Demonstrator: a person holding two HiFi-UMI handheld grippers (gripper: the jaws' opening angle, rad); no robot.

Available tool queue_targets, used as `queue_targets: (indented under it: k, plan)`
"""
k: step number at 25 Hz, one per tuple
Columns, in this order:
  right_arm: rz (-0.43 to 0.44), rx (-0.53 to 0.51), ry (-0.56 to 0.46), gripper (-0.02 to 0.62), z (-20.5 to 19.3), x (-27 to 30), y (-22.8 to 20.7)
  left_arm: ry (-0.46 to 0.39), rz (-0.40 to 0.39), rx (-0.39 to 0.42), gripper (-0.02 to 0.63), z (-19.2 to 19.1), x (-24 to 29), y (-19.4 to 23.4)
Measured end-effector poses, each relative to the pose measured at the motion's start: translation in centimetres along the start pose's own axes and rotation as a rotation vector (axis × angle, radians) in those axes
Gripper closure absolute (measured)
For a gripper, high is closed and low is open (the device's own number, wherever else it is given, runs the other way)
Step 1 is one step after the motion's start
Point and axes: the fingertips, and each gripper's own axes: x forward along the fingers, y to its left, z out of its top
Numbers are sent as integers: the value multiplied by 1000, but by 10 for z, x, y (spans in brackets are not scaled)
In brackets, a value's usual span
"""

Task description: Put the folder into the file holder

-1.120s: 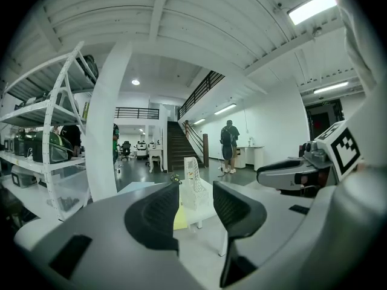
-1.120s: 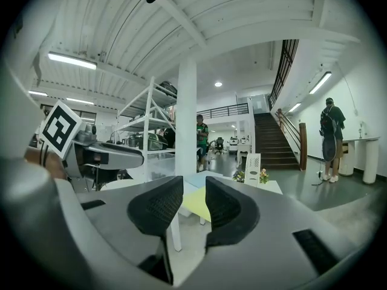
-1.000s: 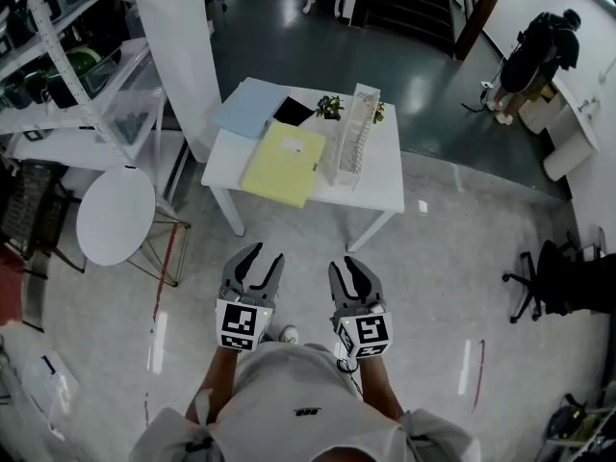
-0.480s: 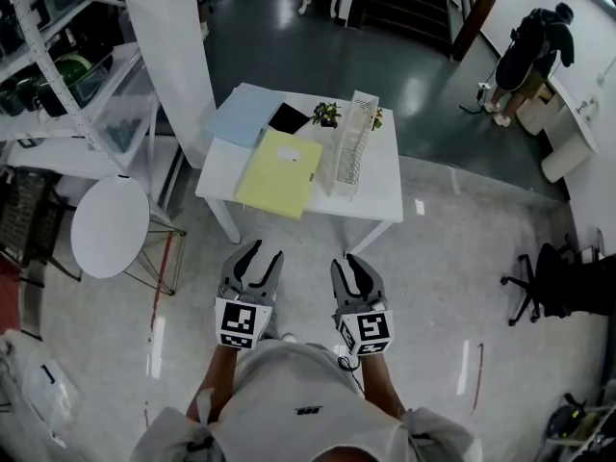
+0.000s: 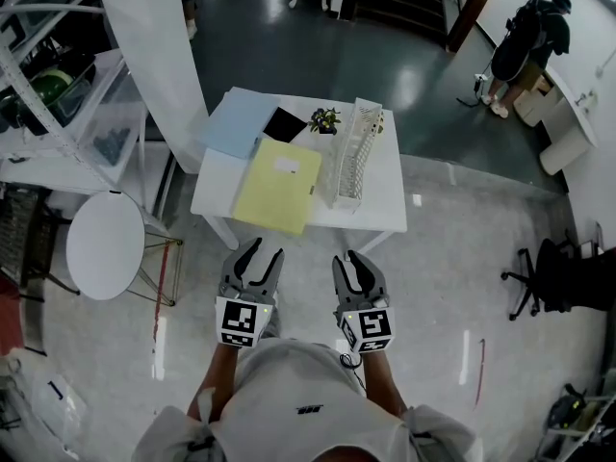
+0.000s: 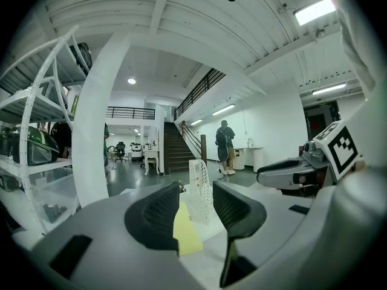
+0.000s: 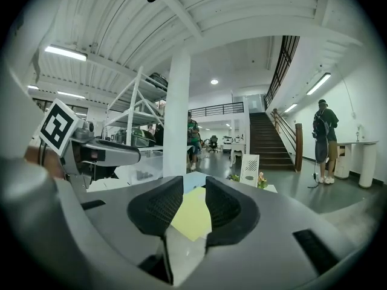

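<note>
Folder at table front edge

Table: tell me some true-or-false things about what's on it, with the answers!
1. The yellow folder lies flat on the table. True.
2. The yellow folder is already inside the file holder. False: it lies beside the holder, on its left in the head view.
3. A small plant stands on the table. True.
4. One gripper holds the yellow folder. False: the left gripper and right gripper are empty, short of the table.
</note>
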Motion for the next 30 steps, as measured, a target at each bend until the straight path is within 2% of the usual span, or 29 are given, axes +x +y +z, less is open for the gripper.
queue_targets:
  k: [17, 30]
  plan:
    - [-82, 22, 64, 479, 20, 115, -14, 19, -92, -11, 419, 3, 89, 90]
    - [-158, 18, 83, 479, 23, 172, -25, 28, -161, -26, 419, -6, 136, 138]
